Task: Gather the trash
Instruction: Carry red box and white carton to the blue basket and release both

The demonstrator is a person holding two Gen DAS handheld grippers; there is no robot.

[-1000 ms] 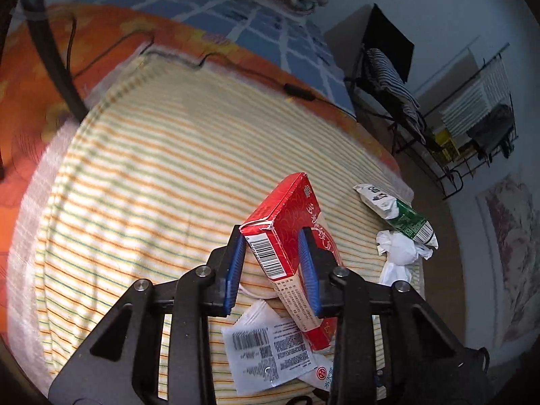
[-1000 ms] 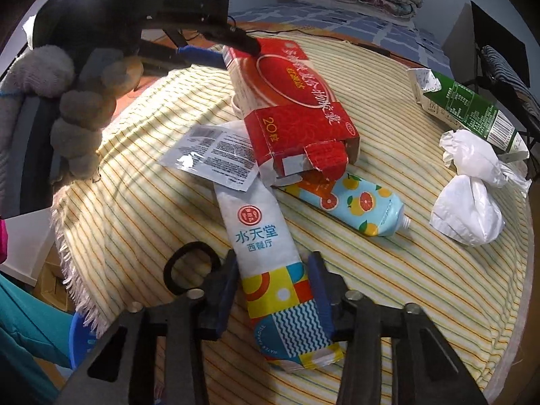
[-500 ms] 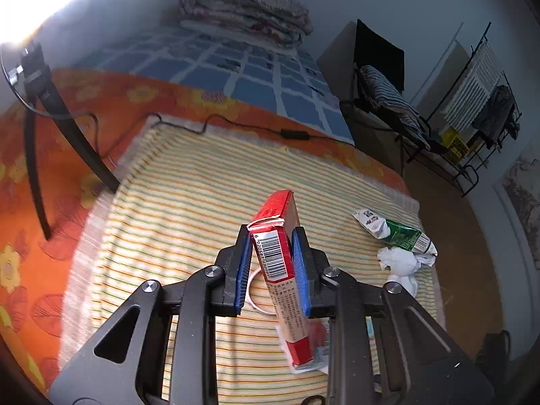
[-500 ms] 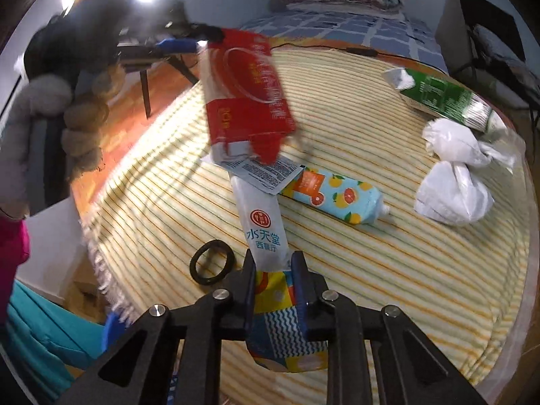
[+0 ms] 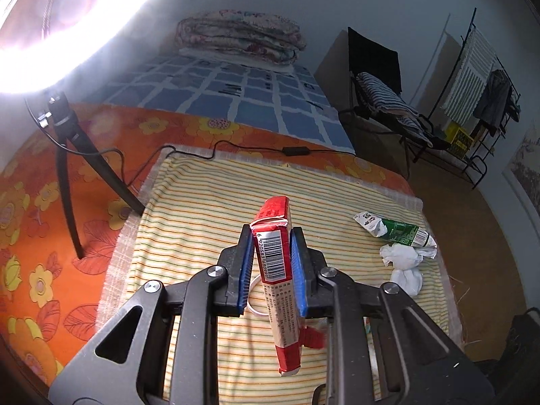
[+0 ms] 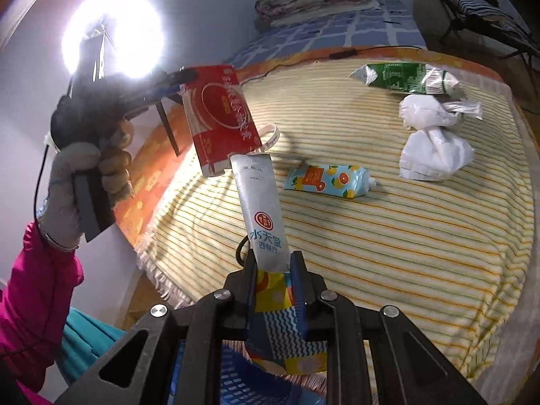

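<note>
My left gripper (image 5: 271,260) is shut on a red carton (image 5: 275,263) and holds it in the air above the striped cloth (image 5: 189,222); the carton also shows in the right wrist view (image 6: 219,118). My right gripper (image 6: 273,273) is shut on a long white paper sleeve (image 6: 261,209) with a coloured wavy end, lifted off the cloth. On the cloth lie a green wrapper (image 6: 401,76), a white crumpled bag (image 6: 432,135) and a blue fruit-print tube (image 6: 329,180). The green wrapper (image 5: 395,231) and white bag (image 5: 406,266) also show in the left wrist view.
A blue basket (image 6: 233,371) sits below my right gripper at the bed's edge. A white ring (image 5: 253,300) and a black ring (image 6: 240,251) lie on the cloth. A tripod (image 5: 67,168) with a bright lamp stands left. A folded quilt (image 5: 239,38) lies at the back.
Both grippers have risen further above the cloth with their loads. The right gripper has drawn back over the bed's edge, and the blue basket has come into view below it.
</note>
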